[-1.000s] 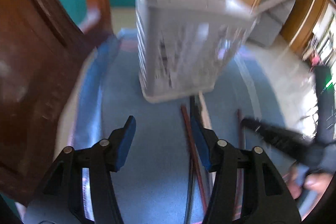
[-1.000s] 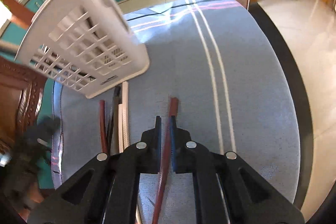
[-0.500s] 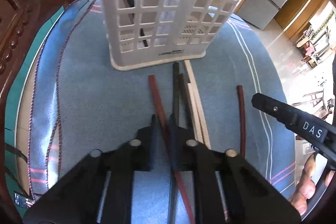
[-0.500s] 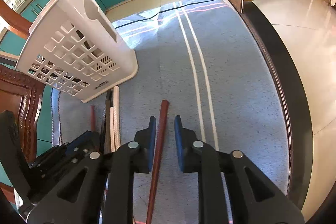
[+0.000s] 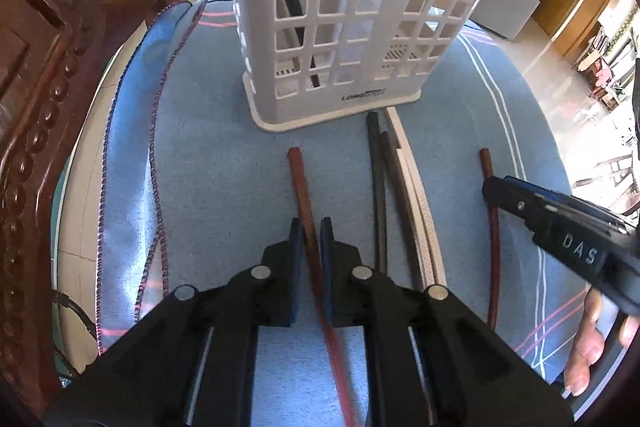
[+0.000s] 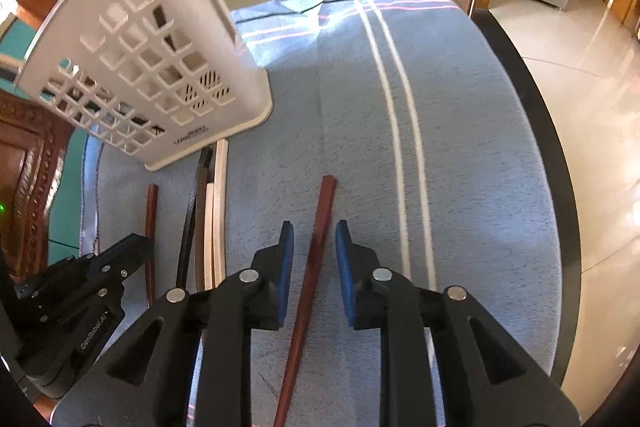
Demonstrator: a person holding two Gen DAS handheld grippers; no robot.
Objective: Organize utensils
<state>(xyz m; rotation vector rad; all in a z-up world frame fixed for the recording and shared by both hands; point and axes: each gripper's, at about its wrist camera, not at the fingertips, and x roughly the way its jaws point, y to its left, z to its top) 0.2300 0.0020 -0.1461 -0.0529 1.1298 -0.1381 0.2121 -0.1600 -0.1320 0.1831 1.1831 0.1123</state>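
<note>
Currently my left fingers (image 5: 311,241) are clenched on a reddish-brown chopstick (image 5: 304,203) lying on the blue cloth (image 5: 208,187) in front of the white slotted holder (image 5: 360,19). My right fingers (image 6: 314,251) have just been opening; their pads stand clear of the second reddish chopstick (image 6: 320,227), which lies released between them. To do this lift well: raise the left stick level, clear of the dark and pale chopsticks (image 5: 394,187) beside it, then tip it upright over the holder's open top.
</note>
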